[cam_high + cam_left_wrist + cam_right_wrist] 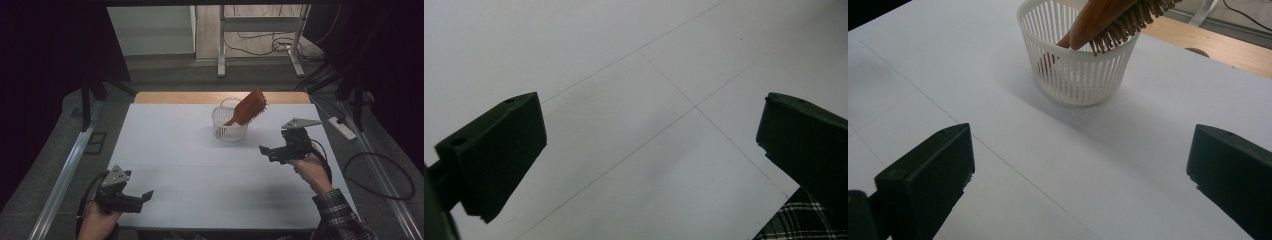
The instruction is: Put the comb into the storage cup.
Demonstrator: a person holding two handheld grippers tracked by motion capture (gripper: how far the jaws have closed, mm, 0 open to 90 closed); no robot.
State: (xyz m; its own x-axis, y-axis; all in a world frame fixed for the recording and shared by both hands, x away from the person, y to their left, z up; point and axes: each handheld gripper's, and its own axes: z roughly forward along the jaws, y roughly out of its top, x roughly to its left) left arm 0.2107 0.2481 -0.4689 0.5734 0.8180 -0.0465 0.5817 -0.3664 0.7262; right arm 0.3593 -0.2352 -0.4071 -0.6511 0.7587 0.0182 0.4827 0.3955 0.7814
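A brown wooden hairbrush [248, 107] [1108, 20] leans handle-down in a white slatted basket [228, 129] [1078, 75], its bristled head sticking out over the rim to the right. My right gripper [266, 150] [1078, 170] is held above the table to the right of the basket, open, with nothing between its jaws. Over the table's front left corner my left gripper [146, 196] [649, 150] also stands open and holds nothing, pointing at bare table.
The white table top [190, 165] has a wooden strip [175, 97] along its far edge. A white power strip [342, 128] and cables lie on the floor to the right. A metal rail [65, 175] runs along the left side.
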